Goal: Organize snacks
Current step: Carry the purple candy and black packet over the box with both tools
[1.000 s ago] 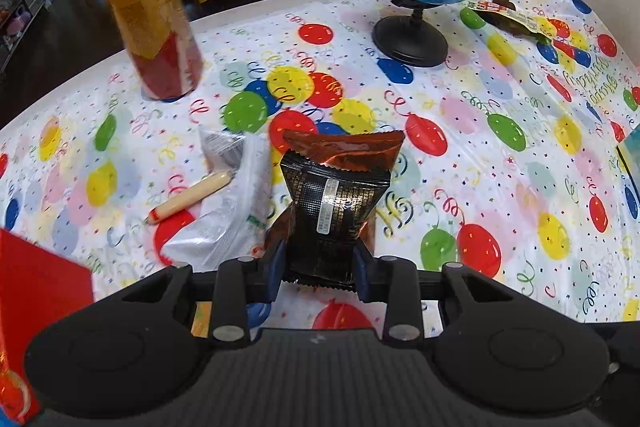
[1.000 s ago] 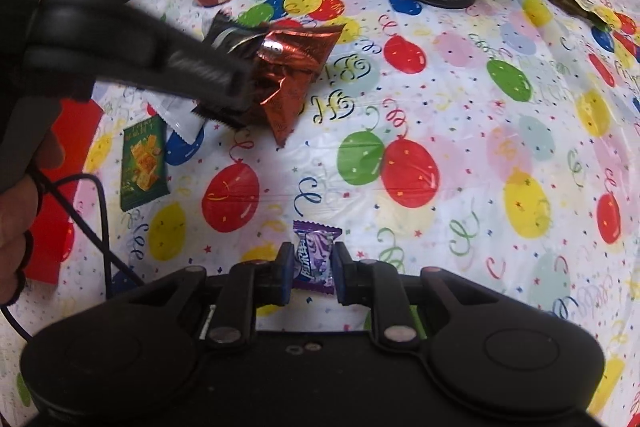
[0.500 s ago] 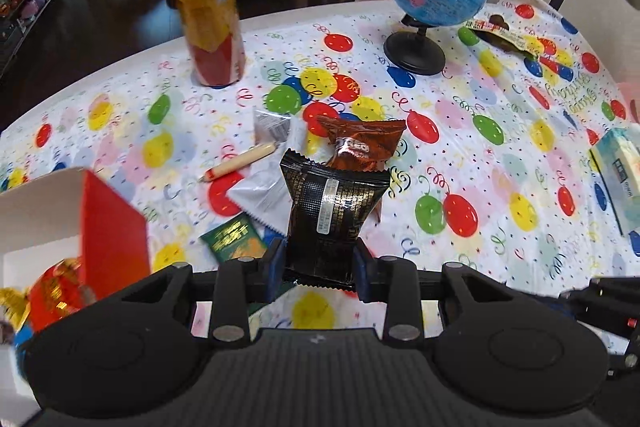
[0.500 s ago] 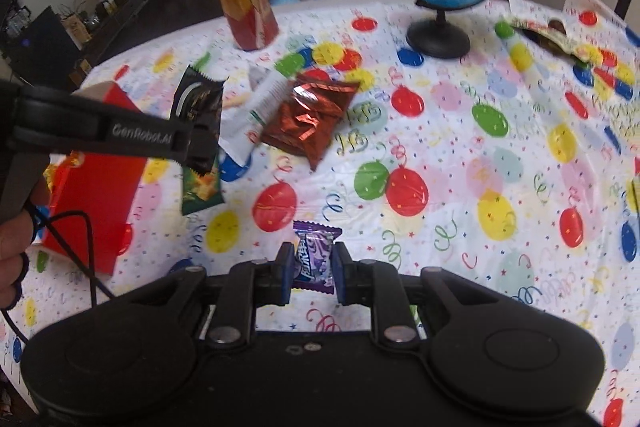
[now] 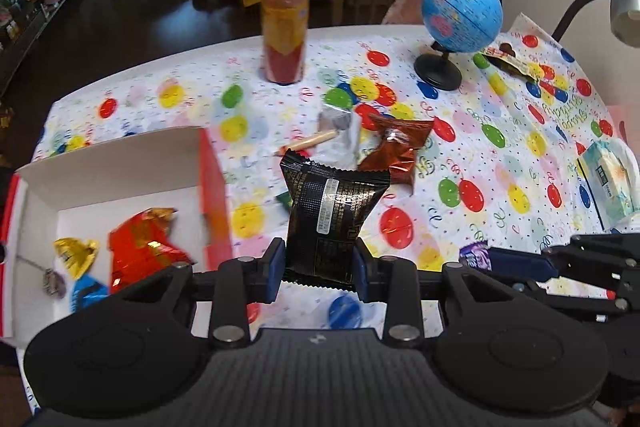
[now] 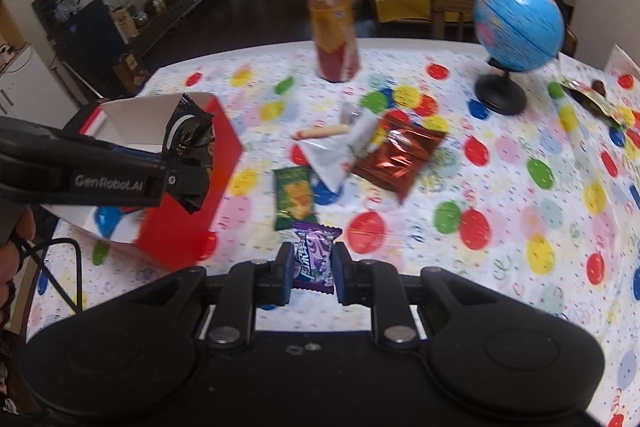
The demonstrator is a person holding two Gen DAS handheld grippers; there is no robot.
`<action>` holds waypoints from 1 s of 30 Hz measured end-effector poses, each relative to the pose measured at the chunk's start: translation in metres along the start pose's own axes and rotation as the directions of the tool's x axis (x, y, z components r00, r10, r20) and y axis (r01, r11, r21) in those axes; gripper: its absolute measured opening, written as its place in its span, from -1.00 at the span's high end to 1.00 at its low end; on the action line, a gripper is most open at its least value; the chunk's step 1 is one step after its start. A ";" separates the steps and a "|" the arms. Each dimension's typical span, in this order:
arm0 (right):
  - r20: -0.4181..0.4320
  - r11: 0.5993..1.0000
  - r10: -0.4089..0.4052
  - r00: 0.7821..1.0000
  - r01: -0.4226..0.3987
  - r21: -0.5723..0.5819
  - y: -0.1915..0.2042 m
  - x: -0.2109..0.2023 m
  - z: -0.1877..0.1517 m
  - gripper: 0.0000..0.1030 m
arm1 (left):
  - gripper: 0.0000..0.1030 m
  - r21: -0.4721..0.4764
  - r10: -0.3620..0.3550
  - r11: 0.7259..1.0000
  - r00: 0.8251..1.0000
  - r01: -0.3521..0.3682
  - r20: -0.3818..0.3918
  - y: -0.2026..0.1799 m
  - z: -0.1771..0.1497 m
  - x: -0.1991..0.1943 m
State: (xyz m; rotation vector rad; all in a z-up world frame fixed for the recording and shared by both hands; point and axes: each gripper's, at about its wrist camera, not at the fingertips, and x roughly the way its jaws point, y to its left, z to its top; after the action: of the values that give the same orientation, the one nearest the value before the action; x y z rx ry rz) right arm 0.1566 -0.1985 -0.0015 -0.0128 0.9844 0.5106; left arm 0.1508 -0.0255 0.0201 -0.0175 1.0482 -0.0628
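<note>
My left gripper (image 5: 318, 267) is shut on a black snack packet (image 5: 332, 215) and holds it in the air beside the red-sided white box (image 5: 116, 163); it also shows in the right wrist view (image 6: 188, 163). The box holds a red foil snack (image 5: 140, 247) and a gold-wrapped one (image 5: 76, 255). My right gripper (image 6: 312, 271) is shut on a purple candy packet (image 6: 314, 255) above the table. A brown foil packet (image 6: 396, 155), a green snack packet (image 6: 294, 195), a clear wrapper (image 6: 340, 151) and a sausage stick (image 6: 320, 133) lie on the balloon tablecloth (image 6: 520, 187).
A juice bottle (image 5: 285, 27) stands at the back of the table. A blue globe (image 5: 460, 15) on a black stand is at the back right, with a dark wrapper (image 5: 512, 63) behind it. A tissue box (image 5: 608, 183) lies at the right edge.
Both grippers have pulled back and risen with their packets. The left one has swung left, so the open box has come into its view.
</note>
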 end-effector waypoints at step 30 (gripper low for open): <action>-0.068 0.992 0.058 0.996 -0.064 -0.104 0.187 0.093 0.050 0.66 | 0.35 -0.072 0.111 0.991 0.991 -0.117 -0.076 0.211 -0.035 -0.014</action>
State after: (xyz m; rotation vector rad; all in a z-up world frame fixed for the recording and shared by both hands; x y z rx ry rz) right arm 0.1592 0.0163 -0.0070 -0.0956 1.0221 0.6218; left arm 0.1226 0.1866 0.0048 -0.0248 1.1212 0.0811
